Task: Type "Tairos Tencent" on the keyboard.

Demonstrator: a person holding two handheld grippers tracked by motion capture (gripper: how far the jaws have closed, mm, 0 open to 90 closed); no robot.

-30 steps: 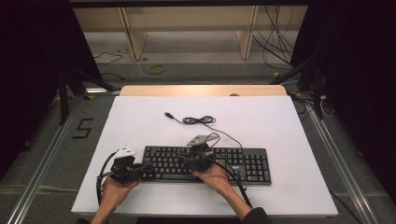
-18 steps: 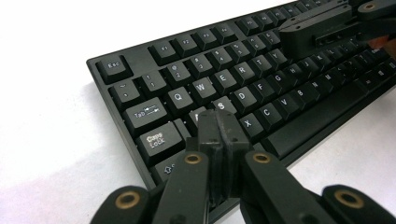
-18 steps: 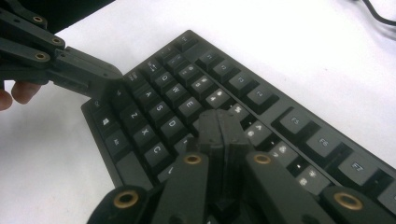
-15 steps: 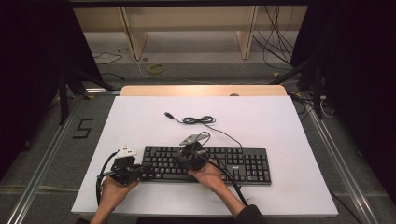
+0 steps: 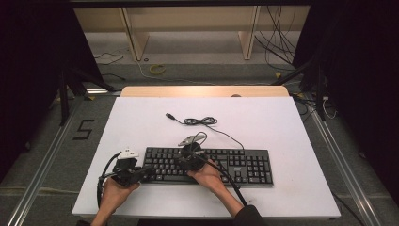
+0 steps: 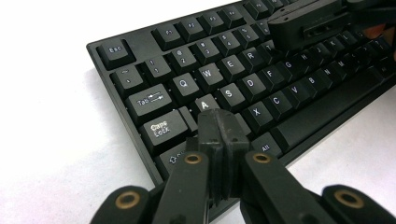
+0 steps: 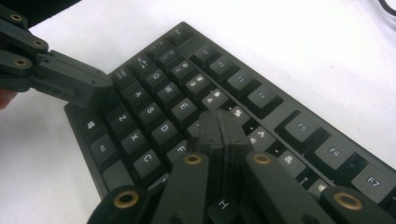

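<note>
**Two closed grippers poised over a black keyboard**

A white tabletop [image 5: 282, 127] fills the middle of the high view, with a black keyboard [image 5: 244, 165] lying lengthwise near its front edge, toward six o'clock from the tabletop's centre. The keyboard's thin black cable [image 5: 200, 121] runs from its back edge toward twelve o'clock and ends in a loose coil with the plug lying at about eleven o'clock of that coil.

The left hand-held gripper [image 5: 148, 172] sits at the keyboard's nine o'clock end, its jaws pressed together with nothing between them; in the left gripper view the joined tips [image 6: 218, 126] hang over the keys just below the A key [image 6: 204, 102]. The right hand-held gripper [image 5: 188, 162] stands over the letter rows, left of the keyboard's middle, jaws likewise closed on nothing, tips [image 7: 219, 128] above the keys beside the E key [image 7: 183, 108] and D key [image 7: 164, 129].
</note>
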